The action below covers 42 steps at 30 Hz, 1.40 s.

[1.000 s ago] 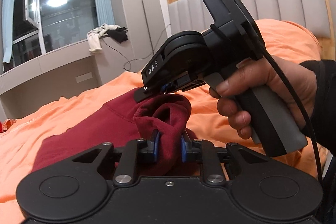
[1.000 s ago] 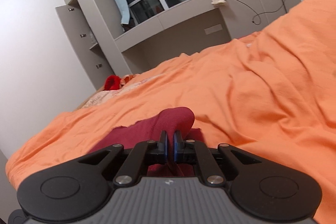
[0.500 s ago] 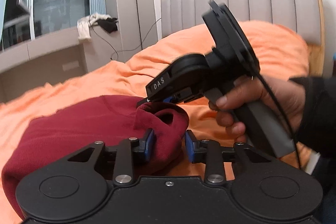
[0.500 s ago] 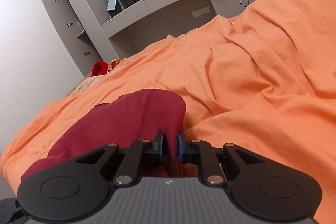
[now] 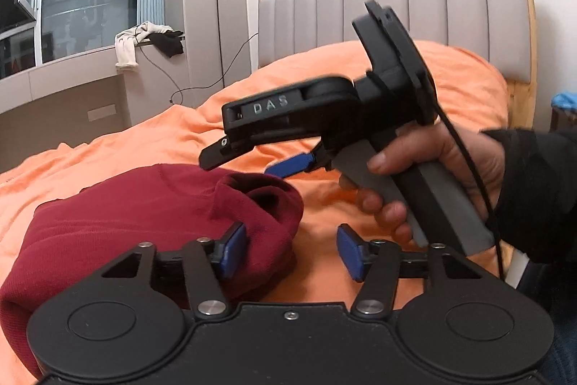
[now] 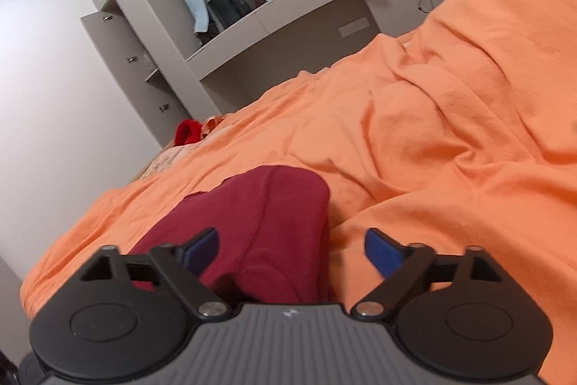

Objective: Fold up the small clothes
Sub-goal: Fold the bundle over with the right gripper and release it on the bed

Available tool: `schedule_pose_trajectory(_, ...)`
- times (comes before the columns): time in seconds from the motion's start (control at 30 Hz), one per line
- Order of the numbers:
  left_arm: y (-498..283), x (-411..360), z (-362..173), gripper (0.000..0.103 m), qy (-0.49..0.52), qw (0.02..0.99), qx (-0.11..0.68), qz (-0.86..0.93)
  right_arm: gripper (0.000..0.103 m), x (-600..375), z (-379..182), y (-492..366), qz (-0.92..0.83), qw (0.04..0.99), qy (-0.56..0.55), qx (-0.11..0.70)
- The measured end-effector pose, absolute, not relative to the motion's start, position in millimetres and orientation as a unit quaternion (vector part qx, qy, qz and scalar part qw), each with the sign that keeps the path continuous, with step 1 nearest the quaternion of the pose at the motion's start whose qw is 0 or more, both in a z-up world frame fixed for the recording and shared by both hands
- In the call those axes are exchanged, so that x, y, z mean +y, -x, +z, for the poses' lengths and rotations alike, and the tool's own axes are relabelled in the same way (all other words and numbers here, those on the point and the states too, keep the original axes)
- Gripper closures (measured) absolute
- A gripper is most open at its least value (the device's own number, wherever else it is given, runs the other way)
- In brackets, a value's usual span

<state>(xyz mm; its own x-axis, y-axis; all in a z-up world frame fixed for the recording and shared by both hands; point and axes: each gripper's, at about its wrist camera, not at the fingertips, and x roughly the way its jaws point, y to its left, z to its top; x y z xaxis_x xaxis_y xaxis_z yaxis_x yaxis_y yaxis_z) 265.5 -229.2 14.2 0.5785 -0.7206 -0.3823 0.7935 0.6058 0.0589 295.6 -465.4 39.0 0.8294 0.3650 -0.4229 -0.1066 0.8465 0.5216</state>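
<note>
A dark red garment (image 5: 144, 226) lies folded on the orange bedsheet (image 5: 360, 211); it also shows in the right wrist view (image 6: 259, 226). My left gripper (image 5: 290, 253) is open, its left pad against the garment's folded edge and nothing held. My right gripper (image 6: 290, 249) is open just above the garment's near end. In the left wrist view the right gripper (image 5: 259, 157) hovers open just beyond the garment, held by a hand (image 5: 432, 175).
A padded grey headboard (image 5: 396, 6) with a wooden frame stands behind the bed. A window ledge holds draped clothes (image 5: 144, 42) and a cable. A red item (image 6: 187, 132) lies at the bed's far corner. Grey cabinets (image 6: 133, 67) line the wall.
Both grippers have opened and let go of the red garment, which now lies on the sheet. The right gripper has lifted slightly away from the garment.
</note>
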Motion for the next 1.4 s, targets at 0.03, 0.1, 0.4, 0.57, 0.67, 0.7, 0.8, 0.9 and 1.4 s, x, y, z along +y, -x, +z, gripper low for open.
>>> schedule_pose_trajectory(0.03, -264.7, -227.5, 16.2, 0.032, -0.106, 0.88, 0.162, -0.433, 0.006, -464.8, 37.4, -296.6, 0.13, 0.922, -0.247, 0.267)
schedule_pose_trajectory(0.1, -263.6, -222.9, 23.7, 0.017, -0.09, 0.884, 0.161, -0.43, 0.004, -467.4, 32.5, -298.7, 0.129, 0.917, -0.257, 0.276)
schedule_pose_trajectory(0.4, -273.2, -187.1, 63.4, 0.001, -0.027, 0.929, 0.116, -0.352, 0.001, -480.6, 18.5, -301.4, 0.118, 0.9, -0.305, 0.289)
schedule_pose_trajectory(0.57, -301.4, -163.3, 65.9, 0.001, 0.009, 0.953, 0.149, -0.264, 0.0, -477.5, 19.0, -301.2, 0.127, 0.9, -0.304, 0.287)
schedule_pose_trajectory(0.67, -323.0, -143.9, 62.6, 0.001, 0.041, 0.959, 0.185, -0.21, 0.0, -474.8, 19.8, -300.2, 0.142, 0.897, -0.306, 0.285)
schedule_pose_trajectory(0.7, -328.4, -138.0, 60.9, 0.001, 0.052, 0.959, 0.196, -0.2, 0.0, -473.2, 20.2, -300.1, 0.147, 0.897, -0.305, 0.286)
schedule_pose_trajectory(0.8, -340.4, -123.8, 51.3, 0.001, 0.08, 0.952, 0.228, -0.189, 0.0, -466.1, 20.0, -300.7, 0.153, 0.897, -0.292, 0.294)
schedule_pose_trajectory(0.9, -345.6, -118.8, 41.6, 0.001, 0.089, 0.944, 0.256, -0.188, 0.0, -459.1, 17.9, -300.9, 0.149, 0.899, -0.275, 0.306)
schedule_pose_trajectory(1.4, -344.3, -116.9, 11.5, 0.0, 0.058, 0.939, 0.281, -0.188, 0.0, -453.8, 17.2, -288.7, 0.138, 0.903, -0.255, 0.317)
